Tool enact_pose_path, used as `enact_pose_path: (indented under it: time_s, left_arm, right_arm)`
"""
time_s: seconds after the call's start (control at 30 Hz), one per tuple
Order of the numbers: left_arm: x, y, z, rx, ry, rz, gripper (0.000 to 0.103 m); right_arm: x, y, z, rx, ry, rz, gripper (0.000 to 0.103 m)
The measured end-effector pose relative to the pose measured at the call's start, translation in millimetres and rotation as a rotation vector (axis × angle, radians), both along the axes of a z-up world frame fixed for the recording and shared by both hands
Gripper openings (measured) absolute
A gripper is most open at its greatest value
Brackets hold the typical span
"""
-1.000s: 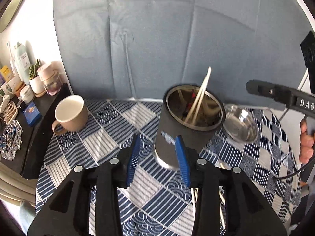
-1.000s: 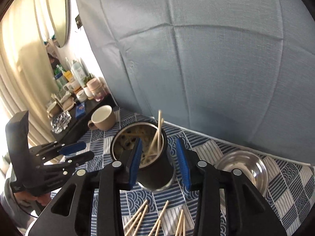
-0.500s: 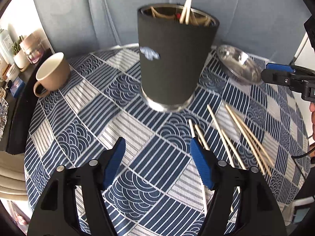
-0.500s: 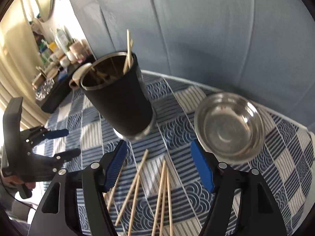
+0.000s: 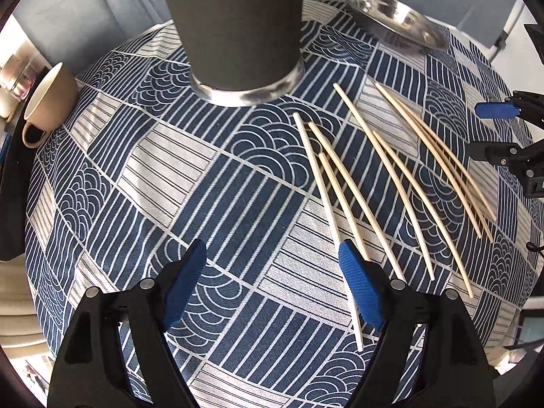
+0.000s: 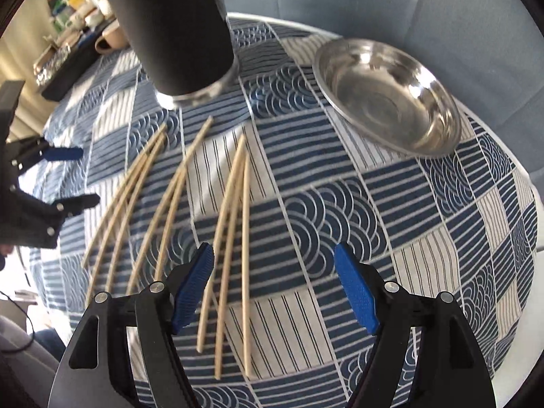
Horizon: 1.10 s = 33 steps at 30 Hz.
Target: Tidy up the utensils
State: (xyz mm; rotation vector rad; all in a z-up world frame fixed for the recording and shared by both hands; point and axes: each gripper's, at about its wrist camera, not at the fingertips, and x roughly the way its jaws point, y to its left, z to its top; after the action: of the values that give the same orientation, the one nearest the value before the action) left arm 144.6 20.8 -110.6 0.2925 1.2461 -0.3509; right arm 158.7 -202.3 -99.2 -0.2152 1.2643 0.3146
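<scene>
Several pale wooden chopsticks [image 5: 438, 154] lie loose on the blue patterned tablecloth [image 5: 170, 170], in front of a tall black holder cup [image 5: 238, 27] whose top is cut off. My left gripper [image 5: 272, 255] points down over bare cloth, its jaws opening and nothing between them; one chopstick runs beside its right finger. My right gripper [image 6: 273, 255] hovers with its jaws opening over three chopsticks [image 6: 245, 238], and the pads do not touch them. The cup [image 6: 180, 27] stands behind. Each gripper also shows in the other's view: the right gripper [image 5: 482, 131] and the left gripper [image 6: 76, 176].
A shallow steel bowl [image 5: 394, 17] sits right of the cup, seen too as the bowl [image 6: 384, 91]. A beige mug [image 5: 47, 102] stands at the table's left edge. Beyond that edge a dark shelf [image 6: 64, 68] holds bottles and jars. A grey backdrop hangs behind the round table.
Both grippers dropped toward the table and tipped downward, so the cup slid up out of frame. Both pairs of jaws spread wider. The chopsticks came into close view.
</scene>
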Motion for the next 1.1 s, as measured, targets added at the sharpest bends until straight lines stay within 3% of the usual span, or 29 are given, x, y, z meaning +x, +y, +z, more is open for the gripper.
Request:
enact_pose_path:
  time_s: [0.33,0.5,0.6,0.8,1.0,1.1]
  left_arm:
    - [4.1,-8.8,-7.6,0.051,0.019,-0.018,0.082]
    - [9.4,-9.2,-8.2,0.055,0.038,-0.015,0.083]
    - [14.5,-9.7,-10.4,0.026,0.092,-0.01,0.079]
    - [19.3,-20.8,-18.1,0.056,0.117,-0.012,0.079]
    - [26.7,-22.9,-18.9,0.038,0.139,-0.027,0.067]
    - [28.1,-23.0,-16.9,0.041,0.149,-0.037,0.05]
  right_arm:
    - [-4.0,-2.0,-19.7,-0.076,0.046,0.015,0.067]
    - [-3.8,1.8,-28.2,-0.092,0.073,0.029,0.062]
    - [-3.0,1.8,-30.0,-0.088,0.09,0.028,0.06]
    - [3.4,15.6,-32.2,-0.097,0.129,0.048,0.052]
    - [14.0,27.3,-31.8,-0.088,0.168,0.082,0.043]
    - [16.1,29.0,-33.1,-0.091,0.179,0.103,0.041]
